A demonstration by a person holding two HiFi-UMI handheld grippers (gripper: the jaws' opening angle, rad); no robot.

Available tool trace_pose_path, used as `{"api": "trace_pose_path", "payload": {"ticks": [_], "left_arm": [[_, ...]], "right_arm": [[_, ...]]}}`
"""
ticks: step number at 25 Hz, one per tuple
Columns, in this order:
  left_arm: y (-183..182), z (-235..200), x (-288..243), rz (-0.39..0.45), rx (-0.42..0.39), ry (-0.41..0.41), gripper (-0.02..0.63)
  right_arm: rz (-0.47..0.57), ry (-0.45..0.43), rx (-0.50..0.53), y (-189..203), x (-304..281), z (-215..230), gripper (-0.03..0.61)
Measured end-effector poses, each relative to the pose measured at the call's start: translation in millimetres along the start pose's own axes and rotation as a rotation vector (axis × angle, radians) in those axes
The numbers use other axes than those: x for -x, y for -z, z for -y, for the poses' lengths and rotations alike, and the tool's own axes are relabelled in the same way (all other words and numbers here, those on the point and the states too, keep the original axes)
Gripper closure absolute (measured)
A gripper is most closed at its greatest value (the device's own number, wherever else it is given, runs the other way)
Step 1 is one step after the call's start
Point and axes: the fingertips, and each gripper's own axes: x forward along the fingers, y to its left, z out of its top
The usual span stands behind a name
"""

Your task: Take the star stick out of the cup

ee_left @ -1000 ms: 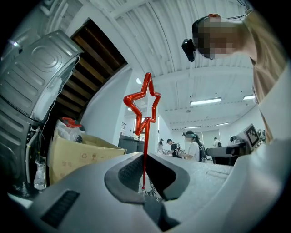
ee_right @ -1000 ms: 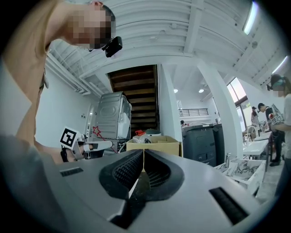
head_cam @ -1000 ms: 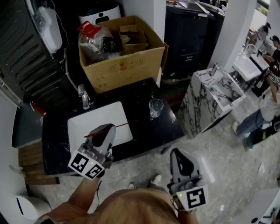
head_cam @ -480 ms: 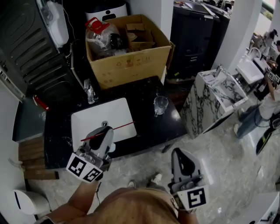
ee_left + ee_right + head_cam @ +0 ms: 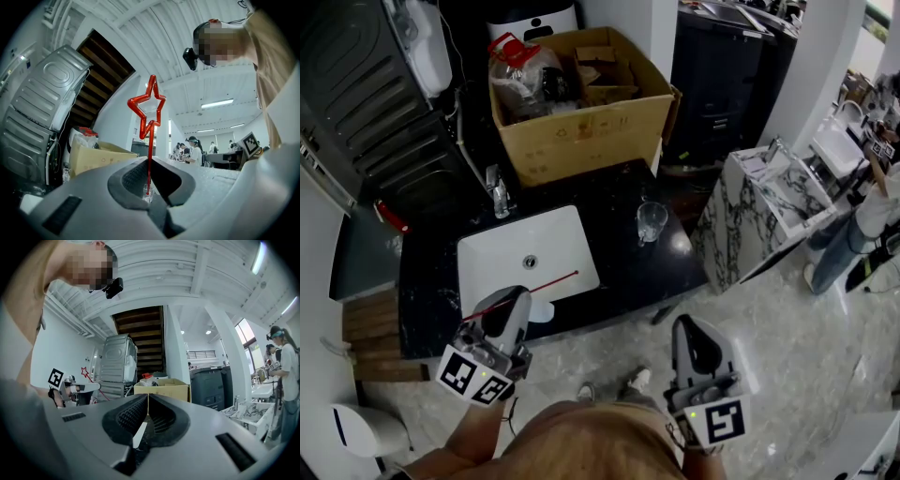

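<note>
Because the left hand-held gripper [image 5: 514,298] pinches the star stick [image 5: 551,281] by its end, it sits well apart from the cup [image 5: 652,222] — seemingly removed; the right hand-held gripper [image 5: 691,330] idles closed, empty.

The star stick [image 5: 146,107] is red, the counter [image 5: 623,267] black, its sink [image 5: 558,239] white, the box [image 5: 581,141] brown, the side cabinet [image 5: 750,220] white with dark veining.
</note>
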Motion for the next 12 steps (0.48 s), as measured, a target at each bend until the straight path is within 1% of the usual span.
{"api": "trace_pose_path", "payload": {"ticks": [4,12], "left_arm": [[-2.8,-4.1,10.3,0.000,0.010,-0.012,0.601],[-5.1,-6.0,28.8,0.009,0.027,-0.007,0.601]], "right_arm": [[-0.002,-0.012,0.002,-1.9,-5.3,-7.1,0.575],[-0.005,-0.017,0.015,-3.6,-10.0,-17.2,0.575]]}}
